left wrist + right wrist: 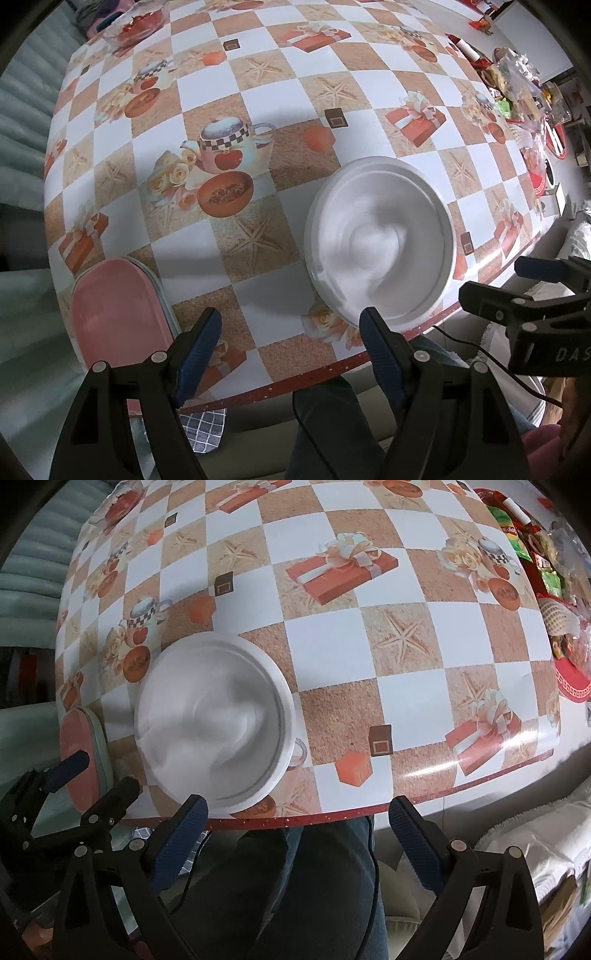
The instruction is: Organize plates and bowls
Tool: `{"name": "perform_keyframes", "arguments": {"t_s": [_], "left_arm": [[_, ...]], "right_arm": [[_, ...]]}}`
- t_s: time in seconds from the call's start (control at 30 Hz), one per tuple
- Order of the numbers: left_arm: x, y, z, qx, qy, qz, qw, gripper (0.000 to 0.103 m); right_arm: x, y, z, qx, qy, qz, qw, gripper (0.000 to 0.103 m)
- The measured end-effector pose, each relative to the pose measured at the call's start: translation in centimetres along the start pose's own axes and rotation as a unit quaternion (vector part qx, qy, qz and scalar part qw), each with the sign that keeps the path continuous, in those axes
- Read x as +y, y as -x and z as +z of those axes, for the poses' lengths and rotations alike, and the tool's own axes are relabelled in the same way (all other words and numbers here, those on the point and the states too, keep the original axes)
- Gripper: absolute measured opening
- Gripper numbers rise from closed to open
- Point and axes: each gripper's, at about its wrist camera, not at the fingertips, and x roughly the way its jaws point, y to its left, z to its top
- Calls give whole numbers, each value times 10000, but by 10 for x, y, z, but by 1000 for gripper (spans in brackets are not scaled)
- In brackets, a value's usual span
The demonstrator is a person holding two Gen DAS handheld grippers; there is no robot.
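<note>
A white bowl (380,236) stands upright near the front edge of the table; a second rim line suggests stacked bowls. It also shows in the right wrist view (216,720). A pink plate (118,314) tops a small stack of plates at the front left corner, also seen in the right wrist view (79,760). My left gripper (290,334) is open and empty, just in front of the bowl and right of the plates. My right gripper (299,818) is open and empty, over the table's front edge, right of the bowl.
The table (295,110) has a checkered patterned cloth. A glass bowl with red contents (136,22) stands at the far left. Packets and red clutter (517,85) crowd the right side, also visible in the right wrist view (554,590). The person's legs (314,886) are below the front edge.
</note>
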Motion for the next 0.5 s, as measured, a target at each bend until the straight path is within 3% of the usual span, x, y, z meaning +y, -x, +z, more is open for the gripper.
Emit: {"name": "perform_keyframes", "arguments": {"t_s": [0.5], "left_arm": [[-6, -2, 3, 36, -104, 44, 9999, 80]], "right_arm": [[-12, -1, -5, 2, -170, 29, 9999, 99]]}}
